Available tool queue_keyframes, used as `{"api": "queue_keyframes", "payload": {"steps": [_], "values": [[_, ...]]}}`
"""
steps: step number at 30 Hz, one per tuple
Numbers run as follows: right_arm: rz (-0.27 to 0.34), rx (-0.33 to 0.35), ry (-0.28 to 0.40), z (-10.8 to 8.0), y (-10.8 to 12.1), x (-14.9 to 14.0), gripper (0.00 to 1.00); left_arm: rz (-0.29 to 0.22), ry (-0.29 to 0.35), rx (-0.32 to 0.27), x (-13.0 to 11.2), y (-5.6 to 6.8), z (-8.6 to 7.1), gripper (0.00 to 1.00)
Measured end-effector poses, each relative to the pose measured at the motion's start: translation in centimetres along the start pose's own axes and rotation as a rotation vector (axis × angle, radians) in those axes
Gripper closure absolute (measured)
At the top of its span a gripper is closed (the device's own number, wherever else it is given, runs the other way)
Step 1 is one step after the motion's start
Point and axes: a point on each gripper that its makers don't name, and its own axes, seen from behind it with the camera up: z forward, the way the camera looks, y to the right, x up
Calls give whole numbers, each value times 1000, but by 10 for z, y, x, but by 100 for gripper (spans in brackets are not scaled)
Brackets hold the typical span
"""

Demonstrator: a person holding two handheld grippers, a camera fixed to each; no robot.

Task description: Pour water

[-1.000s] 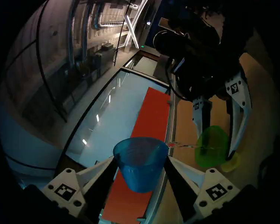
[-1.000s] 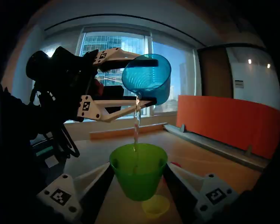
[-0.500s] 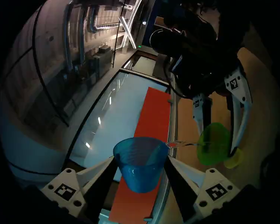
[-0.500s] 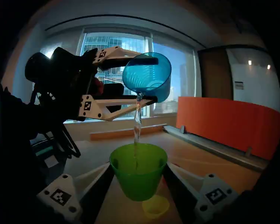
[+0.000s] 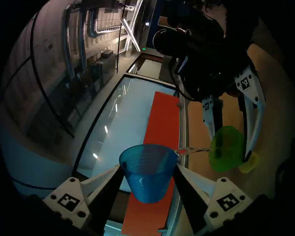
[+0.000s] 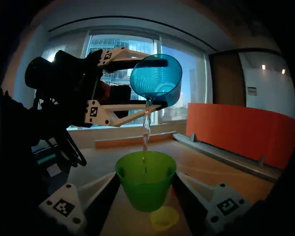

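My left gripper (image 5: 147, 177) is shut on a blue cup (image 5: 148, 172), tipped hard over on its side. In the right gripper view that blue cup (image 6: 157, 80) hangs high, its mouth turned toward the camera, with a thin broken stream of water (image 6: 146, 131) falling from its lip. My right gripper (image 6: 145, 185) is shut on a green cup (image 6: 146, 179), held upright right under the stream. The left gripper view shows the green cup (image 5: 226, 148) between the right gripper's white fingers (image 5: 253, 118), with water (image 5: 192, 150) running to it.
A small yellow cup (image 6: 163, 217) sits on the wooden table (image 6: 210, 165) below the green one. An orange partition (image 6: 242, 128) runs along the table's right side. Large windows (image 6: 120, 51) stand behind. A person's dark sleeve (image 6: 13, 129) holds the left gripper.
The blue cup has tipped a little further and its stream has thinned to broken drops. Both grippers stay almost in place.
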Motion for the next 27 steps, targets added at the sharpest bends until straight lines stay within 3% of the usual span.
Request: {"api": "queue_keyframes", "payload": {"steps": [27], "values": [[-3,-1,8,-2,0,3,12,85,0,14,5,-4,0,16]]}}
